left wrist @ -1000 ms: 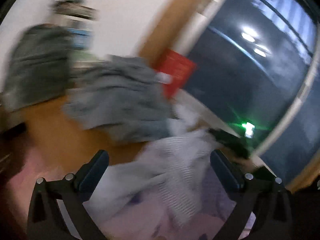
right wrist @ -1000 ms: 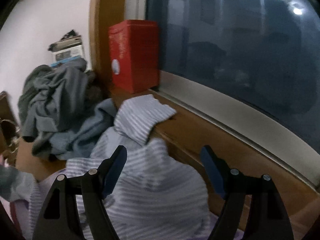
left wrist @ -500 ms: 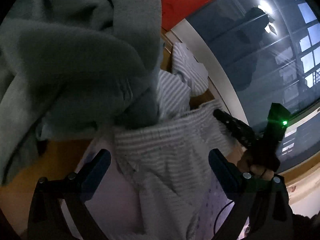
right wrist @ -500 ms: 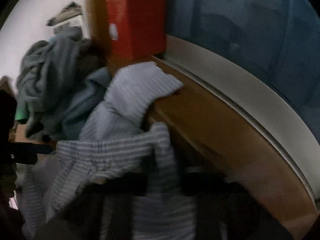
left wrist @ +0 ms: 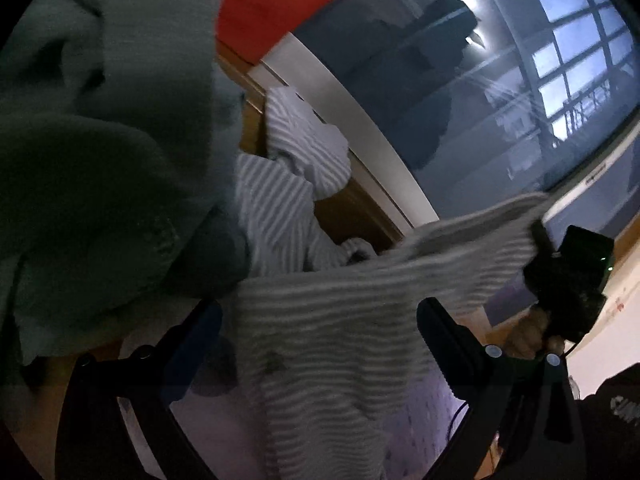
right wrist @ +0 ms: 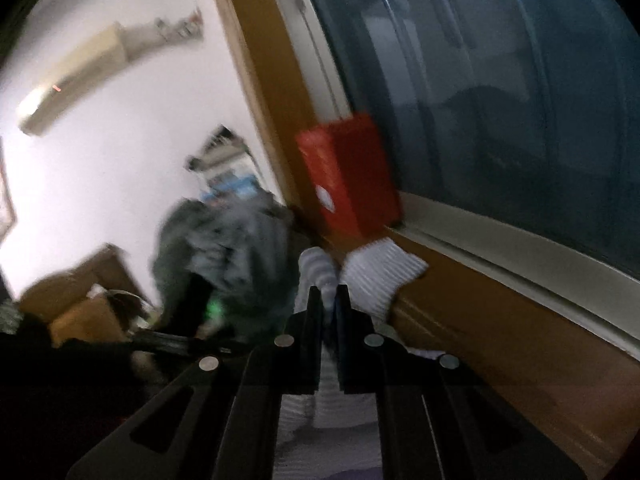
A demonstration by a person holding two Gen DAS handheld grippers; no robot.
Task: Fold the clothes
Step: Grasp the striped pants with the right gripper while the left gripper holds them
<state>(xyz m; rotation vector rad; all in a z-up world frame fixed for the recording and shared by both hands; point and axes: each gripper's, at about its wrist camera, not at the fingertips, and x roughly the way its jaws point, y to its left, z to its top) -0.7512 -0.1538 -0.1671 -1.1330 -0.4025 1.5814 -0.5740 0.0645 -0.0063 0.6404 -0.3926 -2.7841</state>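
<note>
Right wrist: right gripper (right wrist: 329, 300) pinches striped garment (right wrist: 384, 276).

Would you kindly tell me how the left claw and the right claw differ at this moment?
The left claw stands open, its jaws wide apart on either side of the striped garment; the right claw is shut on that garment, pinching a fold. Both are black two-finger tools at the same garment.

**Soft Cloth, Hard Gloss**

Ribbed, striped knit cloth of the garment (left wrist: 320, 344) looks soft and matt beside a fleecy grey-green fabric heap (left wrist: 100, 160). At 12 o'clock, a smooth red box (right wrist: 352, 180) stands against glossy window glass (left wrist: 460, 100) and satin wooden trim (right wrist: 500, 340).
</note>
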